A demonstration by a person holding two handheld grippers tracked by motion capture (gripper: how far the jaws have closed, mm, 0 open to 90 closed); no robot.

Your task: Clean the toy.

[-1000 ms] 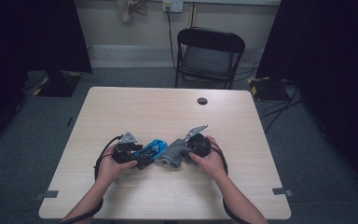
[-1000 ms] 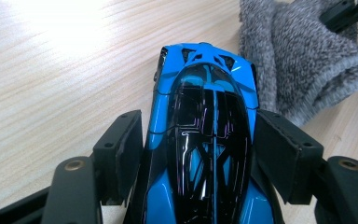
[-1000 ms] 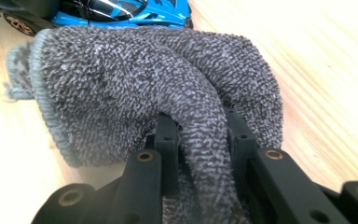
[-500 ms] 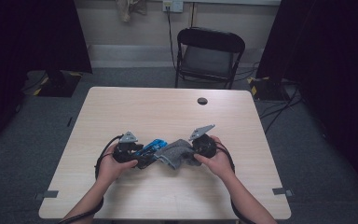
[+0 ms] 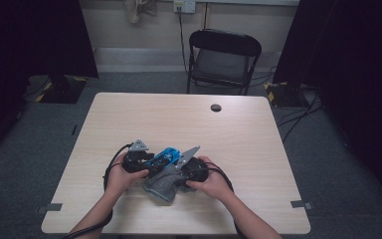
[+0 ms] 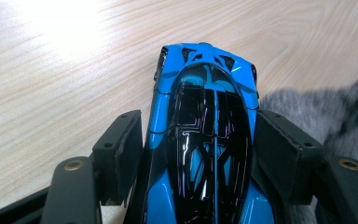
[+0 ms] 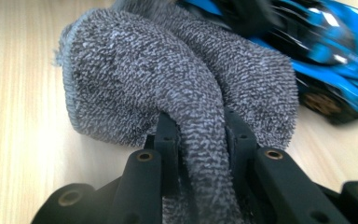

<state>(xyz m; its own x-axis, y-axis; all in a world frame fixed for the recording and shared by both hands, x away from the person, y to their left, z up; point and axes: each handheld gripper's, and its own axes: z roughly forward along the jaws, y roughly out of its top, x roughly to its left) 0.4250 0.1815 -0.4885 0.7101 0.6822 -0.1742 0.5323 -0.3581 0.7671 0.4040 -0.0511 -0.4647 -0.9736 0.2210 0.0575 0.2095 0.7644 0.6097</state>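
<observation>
Pale wood table point(image 5: 258, 149), seemingly grey carpet point(image 5: 328, 124)

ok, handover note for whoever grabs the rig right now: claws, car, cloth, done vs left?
Left claw: shut on the blue toy car, jaws on its two sides, car on the table.
Right claw: shut on a fold of the grey cloth, bunched up beside the car and touching it.
Both sit near the table's front edge, between the hands.
Done: both things gripped and brought together.
Left, probably: wipe the car with the cloth, then set both down.
</observation>
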